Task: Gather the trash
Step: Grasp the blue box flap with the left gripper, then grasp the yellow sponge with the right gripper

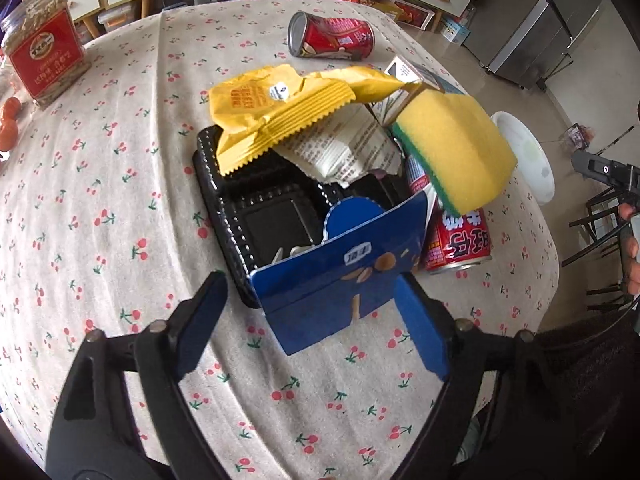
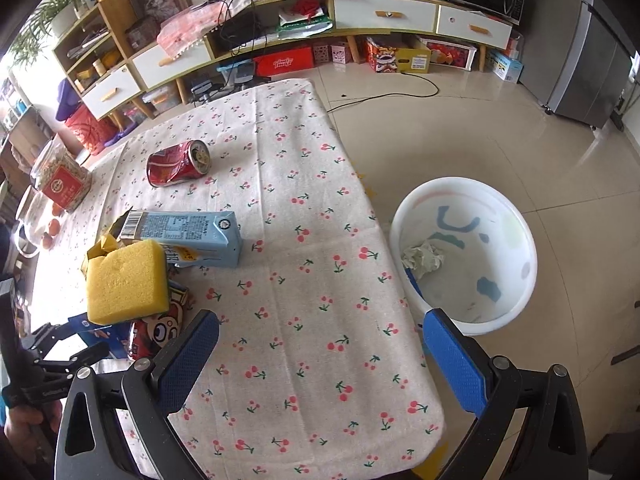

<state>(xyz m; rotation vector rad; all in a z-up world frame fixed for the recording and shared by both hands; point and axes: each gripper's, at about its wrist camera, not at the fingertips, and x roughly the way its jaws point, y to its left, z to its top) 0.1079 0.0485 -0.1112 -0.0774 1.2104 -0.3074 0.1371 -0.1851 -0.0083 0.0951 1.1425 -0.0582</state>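
In the left wrist view my left gripper (image 1: 312, 300) is open, its fingers on either side of a blue snack box (image 1: 340, 276) that leans on a black plastic tray (image 1: 256, 208). A yellow wrapper (image 1: 272, 108), a printed paper wrapper (image 1: 344, 148), a yellow sponge (image 1: 452, 148), a red can (image 1: 460, 244) and a milk carton (image 1: 404, 76) are piled there. Another red can (image 1: 332, 38) lies farther back. My right gripper (image 2: 320, 344) is open and empty over the table edge. A white bin (image 2: 464, 256) on the floor holds crumpled paper (image 2: 422, 258).
The table has a cherry-print cloth (image 2: 300, 240). A jar with a red label (image 1: 44, 52) and small orange fruits (image 1: 8, 128) stand at its far left. The dented red can (image 2: 178, 162), milk carton (image 2: 188, 236) and sponge (image 2: 126, 282) show in the right wrist view. Cabinets line the wall.
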